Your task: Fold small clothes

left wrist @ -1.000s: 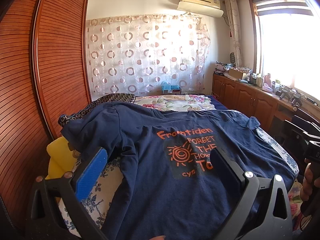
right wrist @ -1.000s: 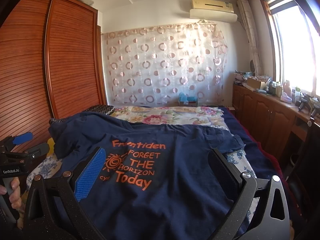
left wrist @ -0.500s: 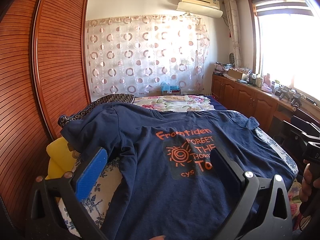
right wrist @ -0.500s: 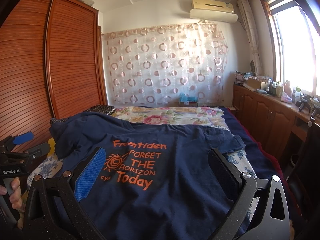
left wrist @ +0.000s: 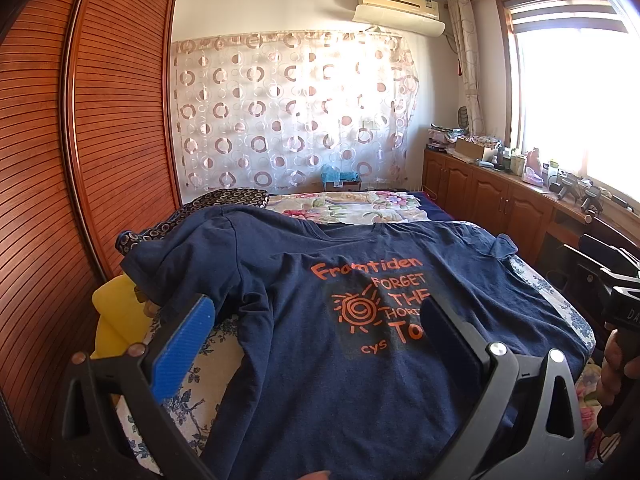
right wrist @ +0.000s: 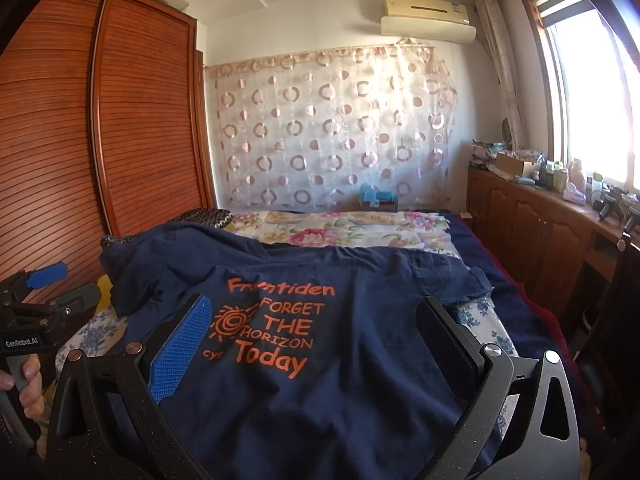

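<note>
Now: navy T-shirt (left wrist: 320, 360) spread flat across the bed (left wrist: 188, 380).
Left tool (left wrist: 316, 344) and right tool (right wrist: 316, 344) hover above its near edge, both wide open, empty.

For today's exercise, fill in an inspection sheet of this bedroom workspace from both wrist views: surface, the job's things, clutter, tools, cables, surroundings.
Surface: bed with blue-flowered sheet; floral quilt at the far end.
Job's things: navy T-shirt spread print-up, unfolded; one sleeve drapes over a yellow cushion.
Clutter: patterned dark pillow beyond the shirt; small items crowd the cabinet top.
Tools: left tool open, holding nothing; right tool open, holding nothing; both above the shirt's near part.
Cables: nothing seen.
Surroundings: wooden wardrobe, circle-print curtain, air conditioner, bright window.
</note>
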Demonstrator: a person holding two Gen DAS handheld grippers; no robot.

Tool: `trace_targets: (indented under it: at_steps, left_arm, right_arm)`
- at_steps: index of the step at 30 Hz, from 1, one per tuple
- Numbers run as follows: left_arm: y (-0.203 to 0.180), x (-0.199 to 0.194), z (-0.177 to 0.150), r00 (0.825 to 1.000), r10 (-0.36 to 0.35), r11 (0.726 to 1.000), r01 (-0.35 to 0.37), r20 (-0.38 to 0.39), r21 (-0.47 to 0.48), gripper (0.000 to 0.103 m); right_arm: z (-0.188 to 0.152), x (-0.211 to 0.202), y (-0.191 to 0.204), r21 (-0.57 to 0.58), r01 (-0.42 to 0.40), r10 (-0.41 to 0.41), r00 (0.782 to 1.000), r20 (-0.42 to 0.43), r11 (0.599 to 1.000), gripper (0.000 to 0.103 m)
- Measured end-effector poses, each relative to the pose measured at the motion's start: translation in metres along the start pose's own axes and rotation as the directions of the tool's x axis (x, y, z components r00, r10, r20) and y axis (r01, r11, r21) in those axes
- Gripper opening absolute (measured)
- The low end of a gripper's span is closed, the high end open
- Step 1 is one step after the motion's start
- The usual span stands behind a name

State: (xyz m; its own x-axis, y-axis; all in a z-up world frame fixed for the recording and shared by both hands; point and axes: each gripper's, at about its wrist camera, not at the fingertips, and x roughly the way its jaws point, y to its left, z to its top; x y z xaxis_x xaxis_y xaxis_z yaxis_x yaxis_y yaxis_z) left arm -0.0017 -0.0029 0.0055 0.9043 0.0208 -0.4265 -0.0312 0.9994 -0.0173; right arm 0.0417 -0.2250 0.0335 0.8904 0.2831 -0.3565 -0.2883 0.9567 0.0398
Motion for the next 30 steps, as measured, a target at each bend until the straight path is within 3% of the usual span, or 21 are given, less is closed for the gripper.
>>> trace_targets:
  at_steps: [30]
  left_arm:
    - [0.0002,0.0001,-0.0007,1.000,0.000,1.000,0.000,0.004,0.001,0.103]
  right_arm:
    - [0.0004,-0.0011,0.0006,0.005,-0.004,0.004,1.000,-0.001,1.000,0.103]
